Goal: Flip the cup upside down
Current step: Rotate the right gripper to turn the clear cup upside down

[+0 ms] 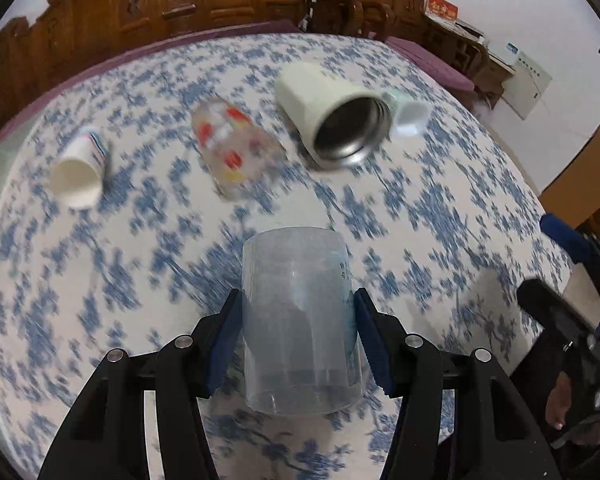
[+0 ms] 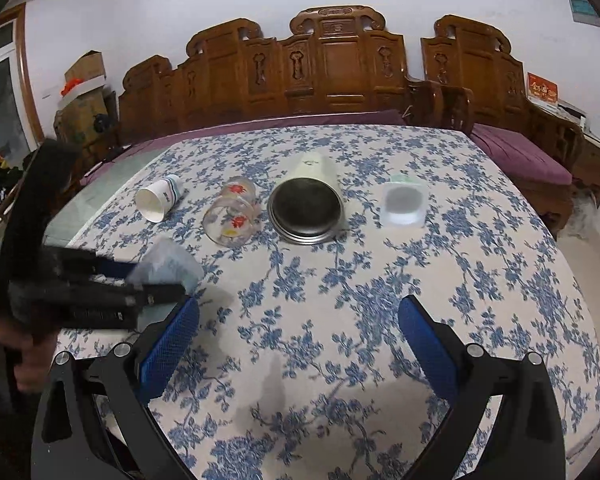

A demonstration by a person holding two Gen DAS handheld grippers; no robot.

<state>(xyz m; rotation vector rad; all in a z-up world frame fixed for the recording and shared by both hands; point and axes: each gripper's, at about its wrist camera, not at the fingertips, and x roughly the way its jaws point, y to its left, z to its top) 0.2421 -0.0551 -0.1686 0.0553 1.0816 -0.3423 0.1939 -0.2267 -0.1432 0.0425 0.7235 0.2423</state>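
Note:
My left gripper (image 1: 296, 312) is shut on a clear plastic cup (image 1: 298, 320), holding it by its sides above the flowered tablecloth (image 1: 440, 216); the view is motion-blurred. In the right wrist view the same cup (image 2: 168, 264) shows tilted in the left gripper (image 2: 156, 280) at the table's left edge. My right gripper (image 2: 300, 328) is open and empty over the near part of the table.
Lying on their sides across the table are a paper cup (image 2: 158, 200), a glass with red flowers (image 2: 232, 216), a cream cup with a steel inside (image 2: 306, 204) and a small white cup (image 2: 403, 204). A carved wooden bench (image 2: 332, 72) stands behind the table.

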